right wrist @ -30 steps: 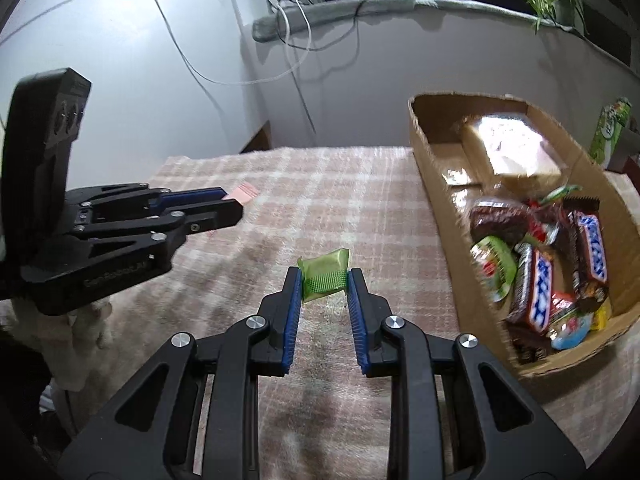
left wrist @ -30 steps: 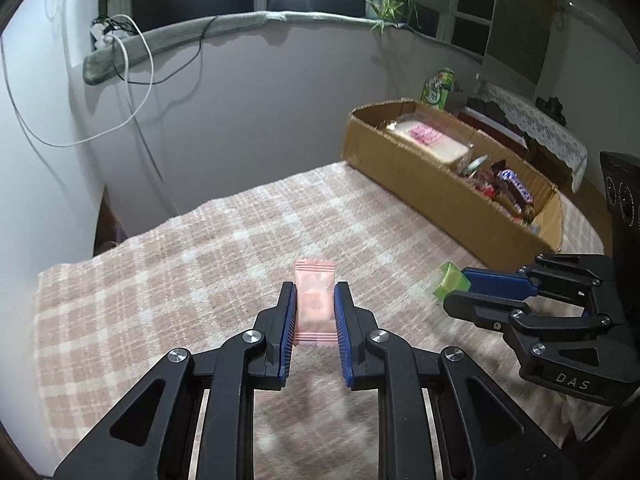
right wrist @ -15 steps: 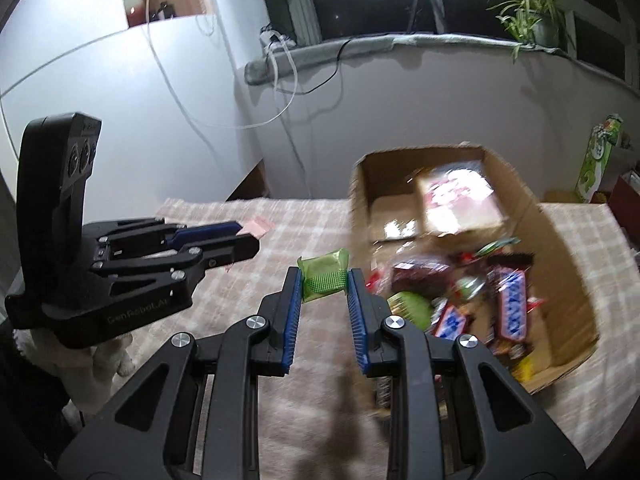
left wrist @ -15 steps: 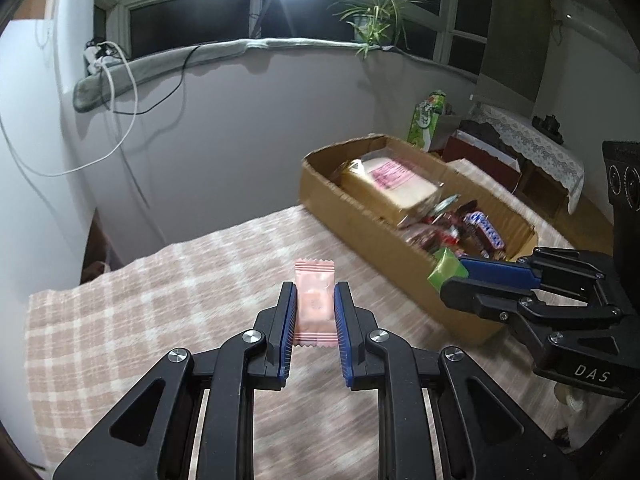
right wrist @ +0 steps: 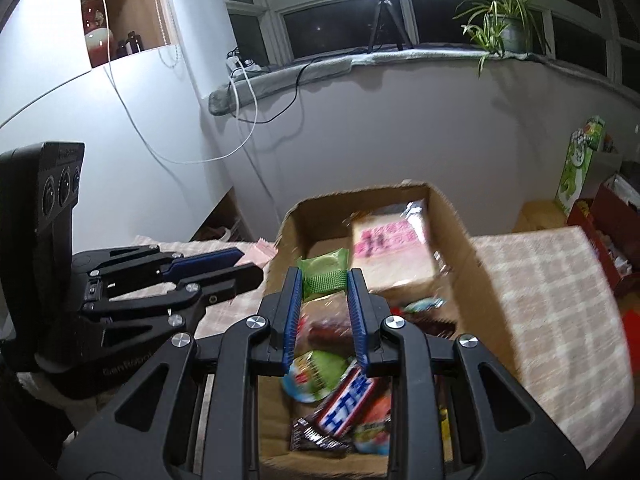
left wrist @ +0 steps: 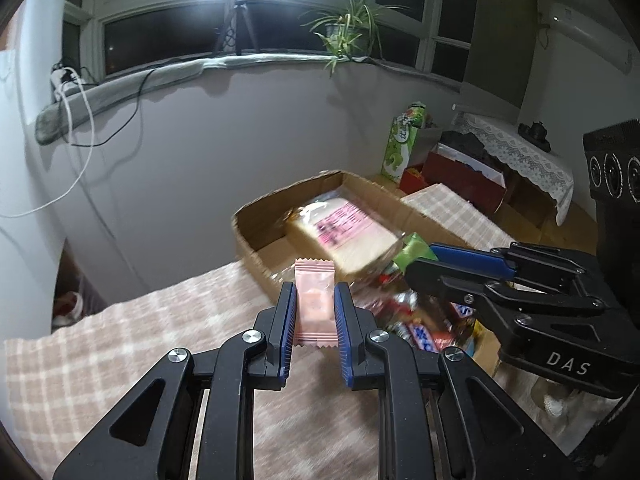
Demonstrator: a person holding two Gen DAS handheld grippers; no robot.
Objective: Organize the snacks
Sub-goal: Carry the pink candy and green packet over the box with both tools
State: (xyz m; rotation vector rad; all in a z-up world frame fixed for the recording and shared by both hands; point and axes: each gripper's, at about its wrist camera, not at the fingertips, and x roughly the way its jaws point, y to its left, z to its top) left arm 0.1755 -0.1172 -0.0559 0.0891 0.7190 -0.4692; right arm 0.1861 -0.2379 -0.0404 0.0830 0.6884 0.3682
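1. Left wrist view: the left gripper (left wrist: 315, 300) is clenched on a pink sachet (left wrist: 314, 302) above the checked table (left wrist: 120, 344), at the near wall of the cardboard box (left wrist: 256, 240). The right gripper (left wrist: 416, 258) reaches in from the right, grasping a green packet (left wrist: 414, 249), mostly hidden. The box's snacks are blurred; only a bread pack (left wrist: 344, 236) reads clearly.
2. Right wrist view: the green packet shows fully between the right gripper's pads, over the open box. Bars below are blurred and cut off. The pink sachet is only an edge past the left gripper's tips.
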